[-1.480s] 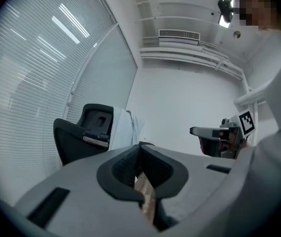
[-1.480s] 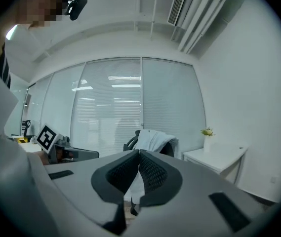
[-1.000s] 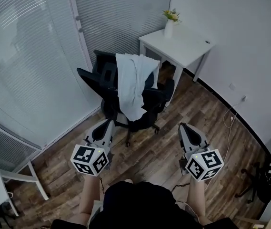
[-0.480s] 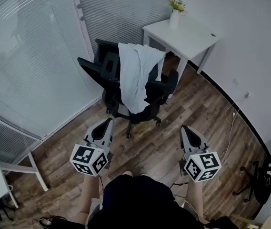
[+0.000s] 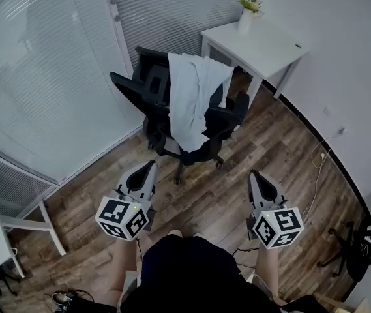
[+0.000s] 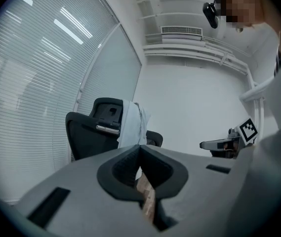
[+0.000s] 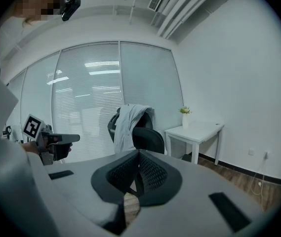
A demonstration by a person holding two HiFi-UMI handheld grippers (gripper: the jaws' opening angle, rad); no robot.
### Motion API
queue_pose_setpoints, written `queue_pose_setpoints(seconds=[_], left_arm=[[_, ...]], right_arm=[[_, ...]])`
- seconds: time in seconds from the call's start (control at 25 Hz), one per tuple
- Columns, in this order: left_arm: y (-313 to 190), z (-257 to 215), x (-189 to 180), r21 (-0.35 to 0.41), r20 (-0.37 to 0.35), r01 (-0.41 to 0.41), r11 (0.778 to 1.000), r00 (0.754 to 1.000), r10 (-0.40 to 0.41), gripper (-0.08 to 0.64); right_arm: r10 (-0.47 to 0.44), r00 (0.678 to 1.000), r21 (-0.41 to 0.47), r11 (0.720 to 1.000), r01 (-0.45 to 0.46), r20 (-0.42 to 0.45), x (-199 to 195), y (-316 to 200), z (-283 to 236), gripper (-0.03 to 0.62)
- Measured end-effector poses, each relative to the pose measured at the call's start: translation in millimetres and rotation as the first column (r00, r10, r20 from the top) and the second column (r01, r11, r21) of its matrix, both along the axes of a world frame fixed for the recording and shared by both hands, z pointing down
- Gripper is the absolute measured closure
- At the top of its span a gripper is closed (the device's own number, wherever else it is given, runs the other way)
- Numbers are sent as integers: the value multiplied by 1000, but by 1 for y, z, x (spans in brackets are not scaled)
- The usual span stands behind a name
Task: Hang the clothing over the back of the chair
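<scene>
A pale blue-white garment point(image 5: 192, 100) hangs over the back of a black office chair point(image 5: 172, 113), trailing down onto the seat. The same garment point(image 6: 130, 125) point(image 7: 128, 122) shows draped on the chair point(image 6: 93, 130) point(image 7: 147, 137) in both gripper views. My left gripper point(image 5: 148, 167) and right gripper point(image 5: 252, 173) hover low over the wood floor, well short of the chair. Both are shut with nothing between the jaws, tips meeting point(image 6: 140, 147) point(image 7: 139, 153).
A white desk point(image 5: 257, 44) with a small potted plant point(image 5: 249, 12) stands behind the chair at the right. Glass walls with blinds point(image 5: 48, 77) run along the left. A cable point(image 5: 315, 168) lies on the floor by the right wall. Another white table's leg point(image 5: 42, 223) is at left.
The chair and desk have slid slightly right and up in the head view as the camera shifted. Both grippers stay shut and held in much the same place.
</scene>
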State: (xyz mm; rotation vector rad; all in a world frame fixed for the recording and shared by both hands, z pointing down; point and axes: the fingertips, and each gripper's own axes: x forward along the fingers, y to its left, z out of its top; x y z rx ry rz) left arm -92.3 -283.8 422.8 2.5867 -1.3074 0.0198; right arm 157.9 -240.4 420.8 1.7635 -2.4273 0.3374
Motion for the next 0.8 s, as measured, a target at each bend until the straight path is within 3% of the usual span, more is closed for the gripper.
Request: queue_pose_setpoints(seconds=[0.8], left_arm=[[5,6,-10,-13,0,11,1000,1000,-11,551]], right_arm=[[-3,1000,0,1000,3,-20,-9,2,1,565]])
